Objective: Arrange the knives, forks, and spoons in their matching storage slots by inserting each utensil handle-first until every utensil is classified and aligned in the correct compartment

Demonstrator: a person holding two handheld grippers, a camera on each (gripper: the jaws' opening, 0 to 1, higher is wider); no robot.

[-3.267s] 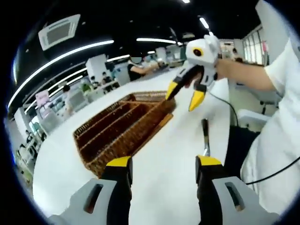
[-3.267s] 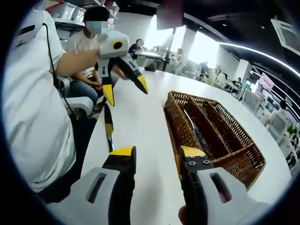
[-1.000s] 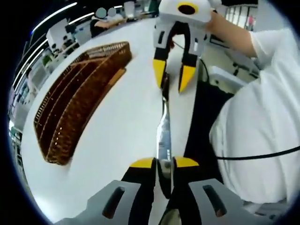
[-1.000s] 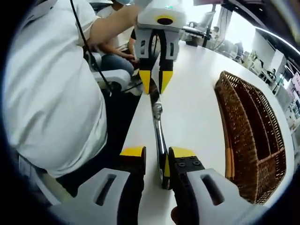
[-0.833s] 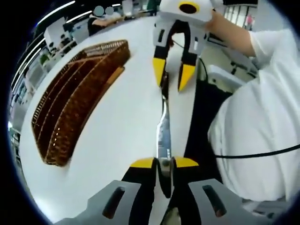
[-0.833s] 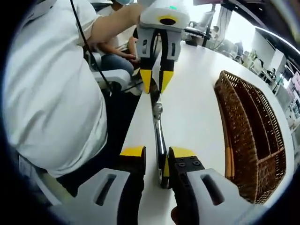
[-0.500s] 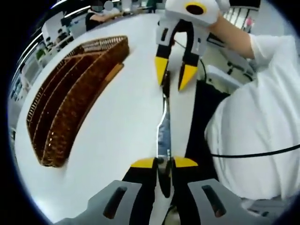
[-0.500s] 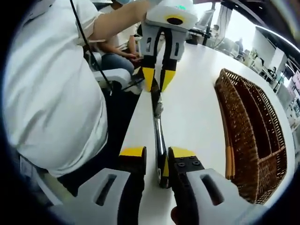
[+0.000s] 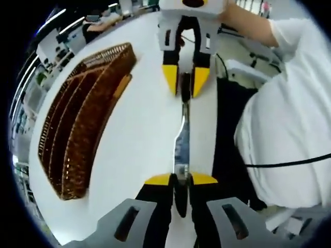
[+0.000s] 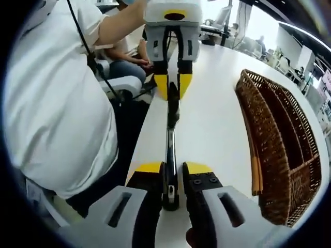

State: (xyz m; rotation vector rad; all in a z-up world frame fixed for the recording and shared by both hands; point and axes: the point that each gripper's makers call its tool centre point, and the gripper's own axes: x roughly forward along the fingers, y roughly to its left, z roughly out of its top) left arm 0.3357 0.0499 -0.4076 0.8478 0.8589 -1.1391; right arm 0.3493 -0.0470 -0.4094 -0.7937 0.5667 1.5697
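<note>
- Above the white table (image 9: 139,134), a knife (image 9: 181,147) spans both grippers.
- Left gripper (image 9: 180,179) clamps its blade end; right gripper (image 10: 173,168) clamps the handle.
- Wicker cutlery tray (image 9: 77,124) sits well apart.

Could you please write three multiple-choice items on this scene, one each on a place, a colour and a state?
1. Where does the wicker tray lie in the right gripper view?
A. right of the knife
B. left of the knife
C. under the knife

2. What colour are the jaw tips of both grippers?
A. red
B. yellow
C. green

3. How is the knife held?
A. by neither gripper
B. by the left gripper alone
C. by both grippers, one at each end

Answers: 1 A, the tray sits toward the right side on the white table, apart from the knife. 2 B, the tips show yellow in both views. 3 C, the left gripper is closed on the blade end and the right gripper on the dark handle end.
</note>
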